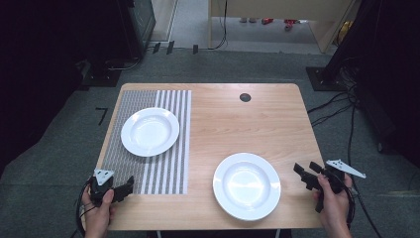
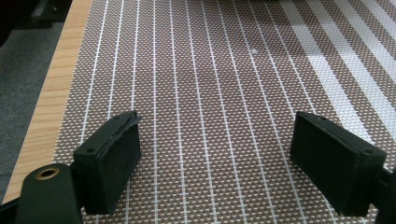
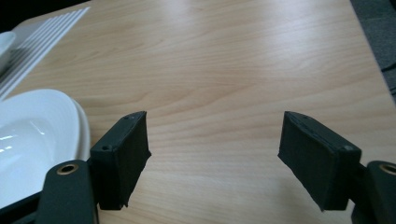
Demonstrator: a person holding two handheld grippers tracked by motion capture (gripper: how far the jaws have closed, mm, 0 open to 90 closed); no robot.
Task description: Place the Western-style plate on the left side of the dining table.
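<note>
Right gripper: the black two-jaw right gripper [image 1: 308, 175] is held at the table's right edge, jaws spread wide with nothing between them, bare wood beneath.
Left gripper: the black two-jaw left gripper [image 1: 124, 188] sits at the near left corner, jaws likewise wide apart and empty, over the placemat.
Near plate: the round white ceramic near plate [image 1: 246, 185] lies flat on bare wood at the near right of the table, just left of the right gripper, not touched by it; its rim [image 3: 81, 128] shows beside that gripper's left jaw.
Far plate: a second round white ceramic far plate [image 1: 150, 131] rests on the placemat, well apart from both grippers.
Placemat: grey-and-white striped woven placemat [image 2: 210, 93] covers the table's left portion.
Table: light wooden table [image 1: 237, 119], rounded corners, dark round grommet [image 1: 245, 97] near the far edge.
</note>
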